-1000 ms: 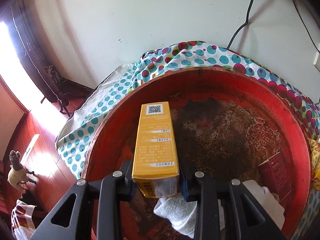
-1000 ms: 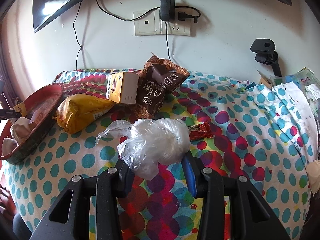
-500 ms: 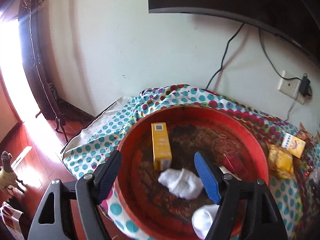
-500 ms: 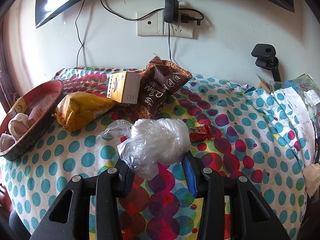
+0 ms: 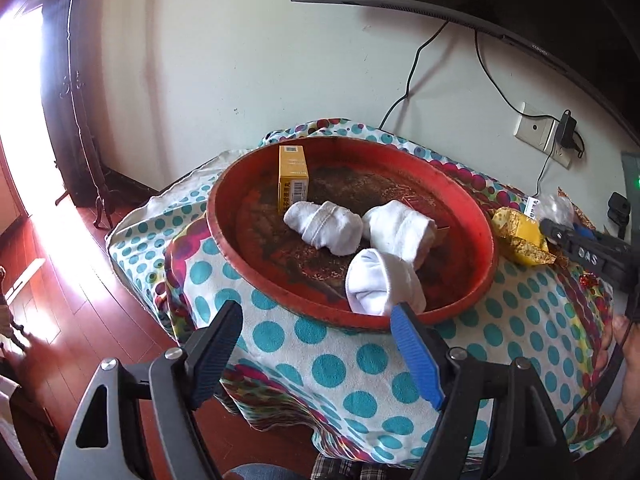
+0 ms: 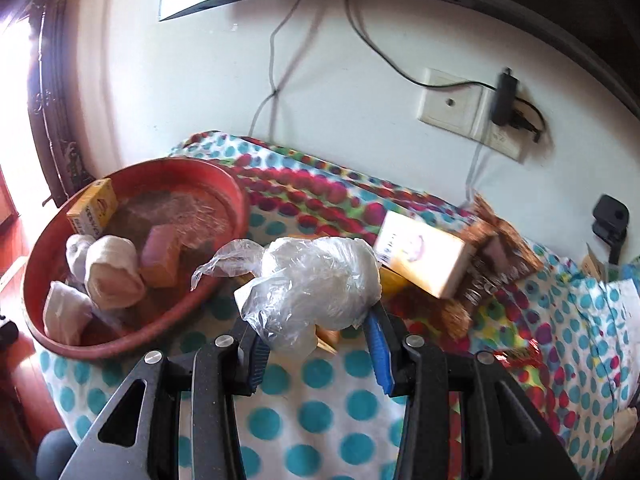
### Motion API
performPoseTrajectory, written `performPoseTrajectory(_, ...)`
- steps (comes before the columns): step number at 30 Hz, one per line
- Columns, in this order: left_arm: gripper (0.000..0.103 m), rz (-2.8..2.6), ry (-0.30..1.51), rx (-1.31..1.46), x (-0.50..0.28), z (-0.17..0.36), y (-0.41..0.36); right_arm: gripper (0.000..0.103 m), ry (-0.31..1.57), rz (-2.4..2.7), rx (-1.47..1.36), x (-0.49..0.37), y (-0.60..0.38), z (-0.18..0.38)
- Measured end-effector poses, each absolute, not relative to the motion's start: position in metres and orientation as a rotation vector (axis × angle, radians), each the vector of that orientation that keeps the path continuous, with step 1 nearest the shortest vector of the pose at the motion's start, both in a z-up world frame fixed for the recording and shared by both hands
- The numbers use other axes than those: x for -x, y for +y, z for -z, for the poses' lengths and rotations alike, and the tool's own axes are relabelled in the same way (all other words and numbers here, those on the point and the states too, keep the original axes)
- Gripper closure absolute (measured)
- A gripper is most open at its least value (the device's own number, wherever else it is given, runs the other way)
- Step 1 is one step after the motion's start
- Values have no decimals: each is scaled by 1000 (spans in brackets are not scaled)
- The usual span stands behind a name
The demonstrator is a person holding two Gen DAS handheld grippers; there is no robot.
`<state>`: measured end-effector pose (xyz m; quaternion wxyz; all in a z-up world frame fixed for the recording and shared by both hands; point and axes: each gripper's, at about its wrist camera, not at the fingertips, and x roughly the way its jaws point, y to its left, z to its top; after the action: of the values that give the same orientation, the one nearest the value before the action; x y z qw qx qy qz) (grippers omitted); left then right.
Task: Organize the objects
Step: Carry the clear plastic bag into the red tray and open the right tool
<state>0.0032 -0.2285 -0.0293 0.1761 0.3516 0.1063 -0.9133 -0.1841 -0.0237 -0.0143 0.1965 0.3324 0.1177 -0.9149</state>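
Note:
A round red tray (image 5: 224, 236) sits on the dotted tablecloth at the table's left end. In it lie a yellow box (image 5: 293, 176) and three white rolled socks (image 5: 326, 226). My left gripper (image 5: 316, 334) is open and empty, held back from the tray's near rim. My right gripper (image 6: 314, 338) is shut on a clear plastic bag (image 6: 316, 280) of something white and holds it above the cloth, right of the tray (image 6: 240, 208). The right gripper also shows at the right edge of the left wrist view (image 5: 580, 252).
A cream carton (image 6: 424, 258), a brown snack bag (image 6: 492, 268), a yellow packet (image 5: 520, 236) and a small red wrapper (image 6: 520, 356) lie on the cloth (image 5: 344, 368) right of the tray. A wall socket with cables (image 6: 472, 116) is behind. The table edge and wooden floor (image 5: 72, 300) are at left.
My left gripper let go of the yellow box in the tray, opened and drew back. My right gripper lifted the plastic bag and carried it left toward the tray.

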Motion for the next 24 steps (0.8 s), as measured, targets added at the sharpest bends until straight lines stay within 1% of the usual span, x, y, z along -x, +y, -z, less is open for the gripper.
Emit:
performPoseTrajectory(1,24,2581,301,-994,-4,30,-231,63,336,2538,-938,188,-40,15)
performPoseTrajectory(3,24,2590,370,-984,-8,32,-242,63,380,2493,-946,195,-77,18)
performPoseTrajectory(6,24,2558,424,-945,-12,30,-259,63,494,2431,-967,205,-127,28)
performPoseTrajectory(8,24,2537,426,-928,-13,29,-268,63,562,2395,-981,211,-156,34)
performPoseTrajectory(10,24,2528,433,-929,-14,31,-275,63,587,2372,-993,214,-175,39)
performPoseTrajectory(15,25,2515,552,-985,-11,44,-293,63,661,2316,-1069,231,-214,56)
performPoseTrajectory(19,24,2511,564,-990,-9,47,-296,63,748,2267,-1109,238,-235,70)
performPoseTrajectory(22,24,2511,580,-997,-8,50,-296,60,804,2225,-1141,240,-245,77)
performPoseTrajectory(23,24,2514,572,-1001,-7,50,-295,57,815,2225,-1145,240,-246,77)
performPoseTrajectory(24,25,2516,563,-1004,-7,51,-293,49,814,2229,-1138,239,-245,75)
